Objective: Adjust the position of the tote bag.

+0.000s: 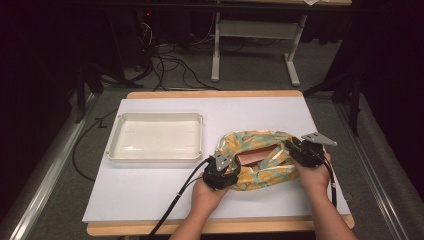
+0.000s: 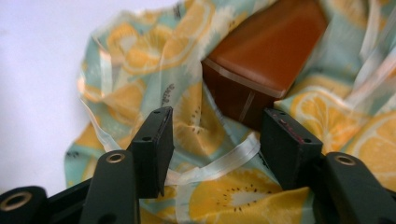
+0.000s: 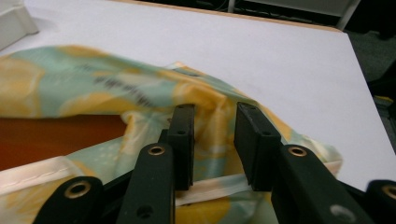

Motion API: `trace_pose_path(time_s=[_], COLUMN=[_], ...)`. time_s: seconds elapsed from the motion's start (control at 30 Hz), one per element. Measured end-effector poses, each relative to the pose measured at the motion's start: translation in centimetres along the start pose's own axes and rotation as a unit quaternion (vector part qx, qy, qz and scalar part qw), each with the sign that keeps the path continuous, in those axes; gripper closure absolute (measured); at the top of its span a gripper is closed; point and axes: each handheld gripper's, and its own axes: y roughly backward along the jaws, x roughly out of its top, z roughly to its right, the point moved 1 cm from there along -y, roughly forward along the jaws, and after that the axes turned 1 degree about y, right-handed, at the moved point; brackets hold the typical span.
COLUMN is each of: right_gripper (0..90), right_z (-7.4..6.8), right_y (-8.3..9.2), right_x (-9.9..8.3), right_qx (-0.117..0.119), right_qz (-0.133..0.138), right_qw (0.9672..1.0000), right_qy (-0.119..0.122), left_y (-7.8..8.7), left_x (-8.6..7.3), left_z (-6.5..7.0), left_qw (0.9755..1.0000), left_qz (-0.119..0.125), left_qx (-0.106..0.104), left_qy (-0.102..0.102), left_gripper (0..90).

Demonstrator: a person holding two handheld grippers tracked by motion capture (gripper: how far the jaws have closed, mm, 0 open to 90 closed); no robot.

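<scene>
**Both tools at the lemon-print bag, brown box lying in its mouth**

Here we are at the near right of the white counter (image 1: 150,195), and all the action is on the fabric bag (image 1: 260,175), the mint-green one printed with orange and lemon slices. It lies crumpled on the counter, mouth gaping, and inside that mouth sits a brown box (image 1: 255,156) with a pale band round its lid, tilted on the cloth.

Left tool (image 1: 220,172) is at the bag's near left edge, the person's hand wrapped behind it. From the left gripper view the left tool (image 2: 215,140) stands well open, jaws spread wide apart, a pale satin ribbon (image 2: 219,163) running across the gap between them. The pads press on nothing; the cloth and ribbon lie loose beneath. The brown box (image 2: 266,56) sits just beyond the far jaw.

Over to the right tool (image 1: 305,150), at the bag's right end, grey plate on top. In the right gripper view the right tool (image 3: 215,140) has a clear gap between its jaws, partly open, with a fold of the bag (image 3: 210,107) rising between them; gap shows on each side, so no clamp there.

Away to the left, well apart from the bag, a white tray (image 1: 115,132) sits on the counter.
</scene>
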Motion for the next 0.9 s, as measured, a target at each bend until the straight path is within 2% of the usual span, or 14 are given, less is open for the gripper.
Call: trace_pose_path(time_s=[0.07, 0.17, 0.3, 0.4, 0.47, 0.6, 0.63, 0.73, 0.77, 0.83, 0.9], right_gripper=[69.3, 70.1, 73.3, 79.9, 83.5, 85.7, 85.7, 85.8, 85.8, 85.8, 86.0], right_z=[0.3, 0.4, 0.6, 0.4, 0.2, -0.2, -0.3, -0.3, -0.3, -0.3, -0.4], right_y=[-0.2, -0.4, -0.6, -0.7, -0.7, -0.8, -0.8, -0.8, -0.8, -0.8, -0.8], right_x=[-0.1, -0.1, -0.1, 0.0, 0.0, 0.1, 0.1, 0.1, 0.1, 0.1, 0.1], right_qx=[0.004, 0.007, 0.012, 0.019, 0.03, 0.034, 0.036, 0.036, 0.036, 0.035, 0.034], right_qz=[-0.003, -0.001, 0.002, -0.001, -0.001, -0.002, -0.002, -0.002, -0.002, -0.002, -0.003], right_qw=[1.0, 0.9999, 0.9995, 0.9996, 0.9993, 0.9993, 0.9993, 0.9993, 0.9993, 0.9993, 0.9994], right_qy=[-0.008, -0.016, -0.028, -0.022, -0.024, -0.015, -0.013, -0.013, -0.013, -0.011, -0.007], left_y=[-0.2, -0.8, -0.9, 0.0, 0.8, 2.4, 2.7, 4.0, 4.4, 4.6, 4.2], left_x=[0.0, 0.1, 0.3, 0.2, 0.3, 0.2, 0.2, 0.4, 0.7, 1.4, 2.4], left_z=[0.0, 0.2, 0.3, -0.1, -0.2, 0.2, 0.3, 0.6, 0.6, 0.8, 1.1], left_qw=[0.9999, 0.999, 0.9986, 0.9998, 0.9994, 0.9977, 0.9971, 0.993, 0.9906, 0.9882, 0.9878], left_qz=[-0.01, -0.034, -0.036, 0.002, 0.032, 0.067, 0.076, 0.118, 0.137, 0.153, 0.155], left_qx=[0.004, 0.024, 0.039, 0.015, 0.006, 0.006, 0.004, 0.008, 0.007, 0.004, 0.003], left_qy=[0.0, -0.013, -0.008, 0.01, 0.012, -0.008, -0.007, -0.006, -0.001, -0.003, -0.01], left_gripper=[45.3, 45.9, 46.1, 43.0, 40.7, 43.2, 44.2, 53.7, 61.2, 73.4, 84.2])
